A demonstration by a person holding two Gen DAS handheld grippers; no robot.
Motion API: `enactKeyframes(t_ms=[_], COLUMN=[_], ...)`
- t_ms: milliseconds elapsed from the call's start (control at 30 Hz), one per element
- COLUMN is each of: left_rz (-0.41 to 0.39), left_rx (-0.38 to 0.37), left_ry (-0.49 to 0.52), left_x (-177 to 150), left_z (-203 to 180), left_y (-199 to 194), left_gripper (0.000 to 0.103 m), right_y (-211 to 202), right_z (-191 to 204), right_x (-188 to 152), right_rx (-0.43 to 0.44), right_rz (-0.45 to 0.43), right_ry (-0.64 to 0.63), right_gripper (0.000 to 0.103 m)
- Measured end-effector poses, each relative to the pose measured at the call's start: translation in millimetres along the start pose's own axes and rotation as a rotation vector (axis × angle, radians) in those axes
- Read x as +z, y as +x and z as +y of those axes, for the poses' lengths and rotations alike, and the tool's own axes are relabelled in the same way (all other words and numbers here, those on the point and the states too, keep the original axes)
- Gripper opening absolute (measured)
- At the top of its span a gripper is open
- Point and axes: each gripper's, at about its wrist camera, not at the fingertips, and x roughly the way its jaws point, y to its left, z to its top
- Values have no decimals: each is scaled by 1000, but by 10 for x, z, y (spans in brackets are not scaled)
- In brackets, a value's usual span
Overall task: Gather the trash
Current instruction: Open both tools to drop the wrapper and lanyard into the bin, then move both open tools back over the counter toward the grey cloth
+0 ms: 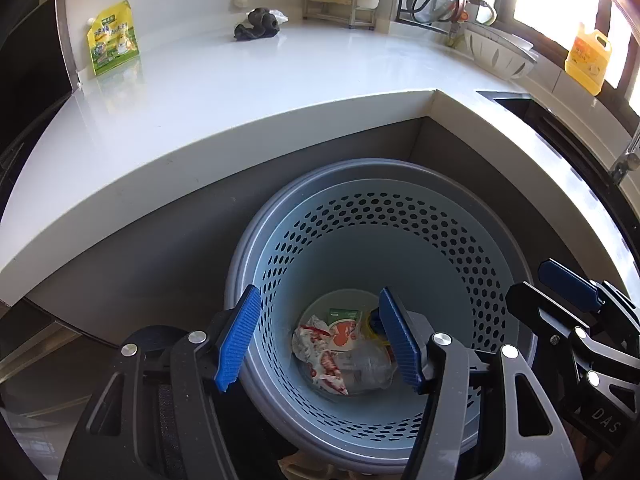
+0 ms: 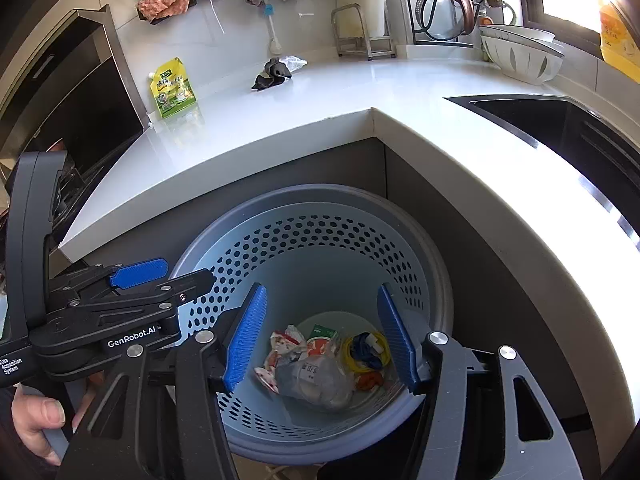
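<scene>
Both grippers are hanging over a blue-grey perforated bin (image 1: 372,216) that is standing on the floor in the inside corner of a white L-shaped counter (image 1: 224,92). The left gripper (image 1: 320,338) is holding its blue-padded fingers spread wide with nothing between them, and through the gap its camera is looking straight down into the bin. The right gripper (image 2: 322,338) is likewise standing released and empty, also aimed into the bin's mouth. Each gripper is showing at the edge of the other's view, the two side by side above the rim.

The trash (image 2: 316,364) is lying at the bottom of the bin: a red-and-white crumpled wrapper (image 1: 320,354), a clear plastic bag (image 2: 316,380), a green-and-red packet (image 1: 344,322), and what is probably a tangle of yellow and blue cord or bands (image 2: 366,350), though it is too small to tell for certain.

On the counter, a yellow-green pouch (image 1: 114,38) is leaning against the wall at the left end, and a dark crumpled cloth (image 1: 258,24) is lying further along near the back wall, with something white just behind it. A white bowl (image 2: 520,54) is sitting near the dish rack (image 2: 440,4), and a yellow bottle (image 1: 588,60) is standing by the window. A dark sink (image 2: 560,128) is sitting in the counter's right arm.
</scene>
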Motion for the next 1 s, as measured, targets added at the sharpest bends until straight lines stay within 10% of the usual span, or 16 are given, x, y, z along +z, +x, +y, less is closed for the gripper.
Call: enactKeyframes(t_ms=[500, 1000], left_rz=[-61, -235], left_rx=[36, 96], left_ry=[-34, -89], left_x=[165, 1348], left_z=[259, 871], left_y=[-256, -545], left_gripper=[78, 96], right_y=[-125, 179], right_z=[158, 440], right_x=[290, 1725], right_rx=[34, 65], right_rz=[-44, -157], right_ry=[-47, -169], right_gripper=[73, 80])
